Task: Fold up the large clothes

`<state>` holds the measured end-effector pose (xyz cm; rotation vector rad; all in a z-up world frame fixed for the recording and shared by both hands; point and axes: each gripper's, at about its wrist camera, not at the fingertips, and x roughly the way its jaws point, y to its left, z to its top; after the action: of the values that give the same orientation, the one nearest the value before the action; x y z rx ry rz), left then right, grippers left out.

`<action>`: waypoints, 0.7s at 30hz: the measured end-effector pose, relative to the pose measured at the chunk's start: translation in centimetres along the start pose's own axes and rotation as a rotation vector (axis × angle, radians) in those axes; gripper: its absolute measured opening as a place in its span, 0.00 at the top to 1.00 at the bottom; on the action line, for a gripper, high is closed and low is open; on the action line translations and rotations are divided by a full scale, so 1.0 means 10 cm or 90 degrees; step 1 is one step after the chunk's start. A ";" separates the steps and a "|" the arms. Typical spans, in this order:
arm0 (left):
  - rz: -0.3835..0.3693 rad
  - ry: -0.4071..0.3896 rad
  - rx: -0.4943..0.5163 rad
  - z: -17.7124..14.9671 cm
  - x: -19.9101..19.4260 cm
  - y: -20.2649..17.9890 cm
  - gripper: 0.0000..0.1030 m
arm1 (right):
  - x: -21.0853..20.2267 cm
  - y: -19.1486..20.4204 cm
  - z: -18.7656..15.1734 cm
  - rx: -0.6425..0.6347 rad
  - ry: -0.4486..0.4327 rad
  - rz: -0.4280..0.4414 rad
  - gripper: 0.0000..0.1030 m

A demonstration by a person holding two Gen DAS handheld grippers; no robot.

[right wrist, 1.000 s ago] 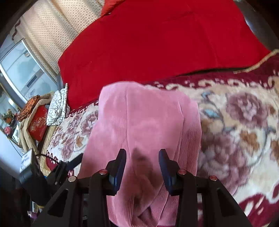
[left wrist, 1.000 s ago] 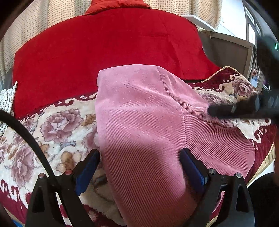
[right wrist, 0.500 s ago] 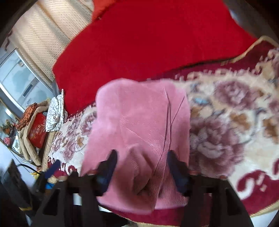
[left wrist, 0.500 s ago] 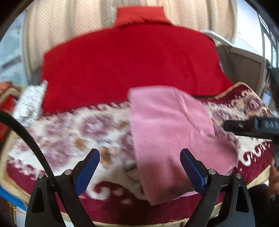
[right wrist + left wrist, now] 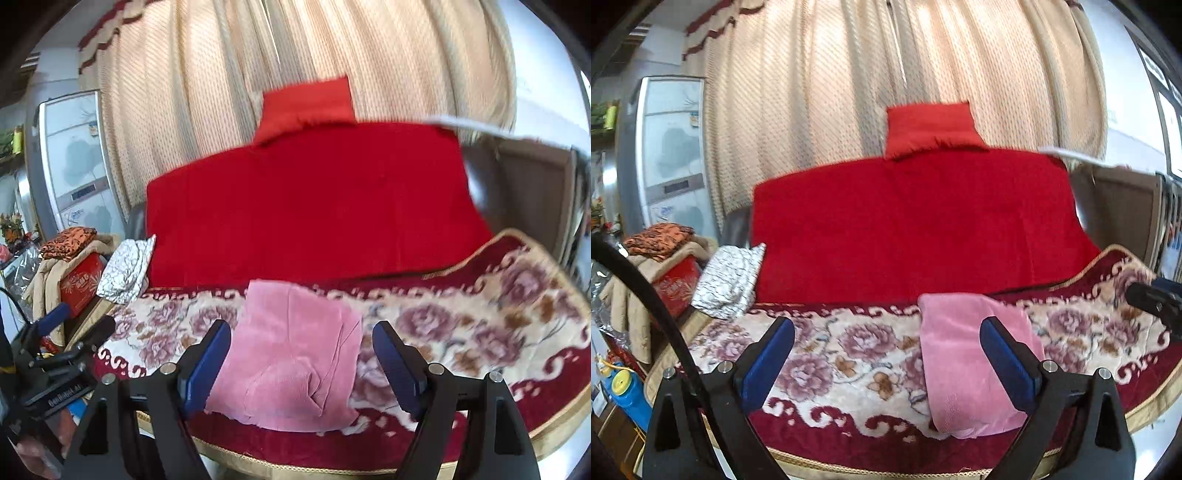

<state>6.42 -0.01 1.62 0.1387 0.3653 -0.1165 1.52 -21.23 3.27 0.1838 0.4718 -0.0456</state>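
The folded garment [image 5: 971, 365] lies on the blanket [image 5: 849, 354], near its front edge; the backrest cover [image 5: 916, 225] stands behind.

I see a bright room lit by daylight. The light glows through the curtain [image 5: 923, 74] at the back, and the window [image 5: 1167, 96] on the right is washed out white. My right wrist view is smeared, so the flower blanket [image 5: 461, 325] looks soft. My left wrist view is sharper. Both pictures bend round at the edges and have black corners. The red cloth [image 5: 916, 229] looks very strong.
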 end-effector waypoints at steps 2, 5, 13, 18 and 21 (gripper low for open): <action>0.013 -0.018 -0.007 0.06 -0.17 0.03 0.02 | -0.17 0.07 0.02 -0.014 -0.015 -0.004 0.19; 0.035 -0.044 -0.004 0.14 -0.39 0.07 0.02 | -0.41 0.17 0.03 -0.028 -0.034 -0.007 0.18; 0.066 -0.112 0.017 0.23 -0.90 0.08 0.00 | -0.81 0.37 0.05 -0.055 -0.069 -0.013 0.17; 0.066 -0.134 0.005 0.29 -1.12 0.12 0.00 | -0.92 0.44 0.07 -0.064 -0.091 -0.041 0.15; 0.072 -0.144 -0.011 0.33 -1.23 0.15 0.00 | -0.99 0.52 0.07 -0.081 -0.104 -0.065 0.15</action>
<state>-3.64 2.02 9.31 0.1278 0.1319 -0.0165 -6.51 -16.28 9.28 0.0299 0.3198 -0.1293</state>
